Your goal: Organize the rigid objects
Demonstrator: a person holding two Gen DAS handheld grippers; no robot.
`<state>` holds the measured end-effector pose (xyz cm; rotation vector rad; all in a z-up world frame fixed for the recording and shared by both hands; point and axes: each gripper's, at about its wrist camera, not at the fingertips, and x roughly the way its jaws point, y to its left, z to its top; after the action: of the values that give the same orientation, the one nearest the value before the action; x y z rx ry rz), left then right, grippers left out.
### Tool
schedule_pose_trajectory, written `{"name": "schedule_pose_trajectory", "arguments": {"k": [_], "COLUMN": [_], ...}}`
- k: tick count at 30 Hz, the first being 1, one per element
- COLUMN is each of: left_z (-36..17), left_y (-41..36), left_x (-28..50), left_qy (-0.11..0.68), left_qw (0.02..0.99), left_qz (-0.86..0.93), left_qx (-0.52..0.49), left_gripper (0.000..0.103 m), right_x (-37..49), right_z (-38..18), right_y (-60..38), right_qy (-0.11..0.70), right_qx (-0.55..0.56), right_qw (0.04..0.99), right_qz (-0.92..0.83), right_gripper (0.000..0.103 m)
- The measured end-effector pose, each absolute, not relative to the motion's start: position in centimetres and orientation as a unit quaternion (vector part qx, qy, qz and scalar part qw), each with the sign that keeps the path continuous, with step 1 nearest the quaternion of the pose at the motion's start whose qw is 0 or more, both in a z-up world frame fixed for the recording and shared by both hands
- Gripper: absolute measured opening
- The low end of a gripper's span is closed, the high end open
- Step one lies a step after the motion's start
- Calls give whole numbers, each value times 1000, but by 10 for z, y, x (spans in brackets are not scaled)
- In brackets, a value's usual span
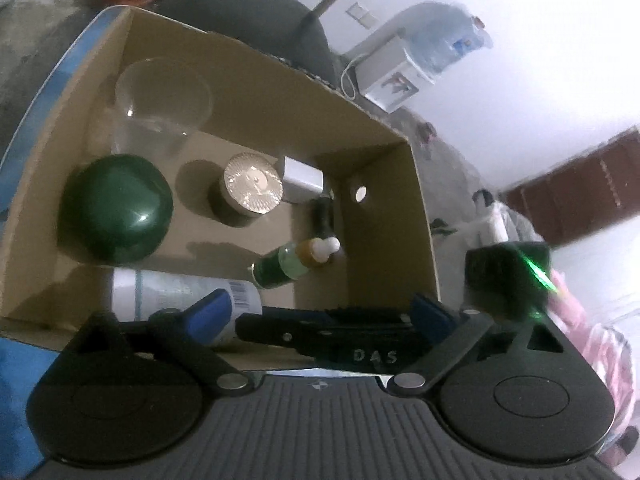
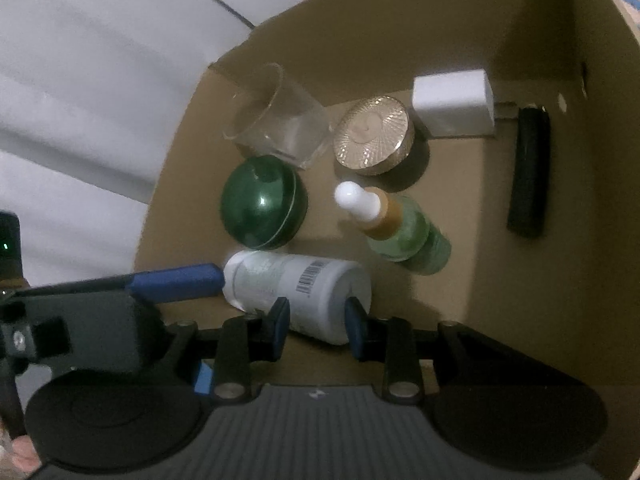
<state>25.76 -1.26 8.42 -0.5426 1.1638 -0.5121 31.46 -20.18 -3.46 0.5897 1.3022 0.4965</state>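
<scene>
White bottle: lying on its side on the floor of the cardboard box, near the front wall; the white bottle is sitting between the pads of the right gripper, which appear to be touching its base end.
Right gripper: jaws narrowed around the bottle; whether it is gripping firmly or letting go, I cannot tell.
Left gripper: the left gripper is standing spread wide at the box's near edge, holding nothing; one blue pad is lying just beside the bottle's cap end.
Box contents: clear glass, green round jar, gold-lidded jar, white charger block, green dropper bottle, black stick.
Progress: judging by the contents, packing is looking well advanced; the bottle is being placed as a late item.
Remaining: releasing the bottle; items outside the box are not showing.
</scene>
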Motion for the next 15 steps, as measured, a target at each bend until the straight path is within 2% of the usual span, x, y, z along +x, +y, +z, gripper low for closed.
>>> {"name": "schedule_pose_trajectory", "arguments": {"k": [5, 10, 15], "left_z": [92, 82, 61], "left_y": [8, -3, -16], "left_x": [253, 270, 288], "left_qy": [525, 564, 630], "left_qw": [804, 801, 757], "left_qz": [-182, -135, -116], "left_qx": [-212, -148, -131], "left_gripper": [98, 102, 102], "right_x": [316, 315, 316], "right_z": [-35, -36, -38], "right_y": [-206, -205, -204], "right_qy": [594, 595, 594], "right_qx": [266, 265, 268], "right_qw": [728, 728, 726], "right_qz": [215, 215, 220], "right_gripper": [32, 33, 33]}}
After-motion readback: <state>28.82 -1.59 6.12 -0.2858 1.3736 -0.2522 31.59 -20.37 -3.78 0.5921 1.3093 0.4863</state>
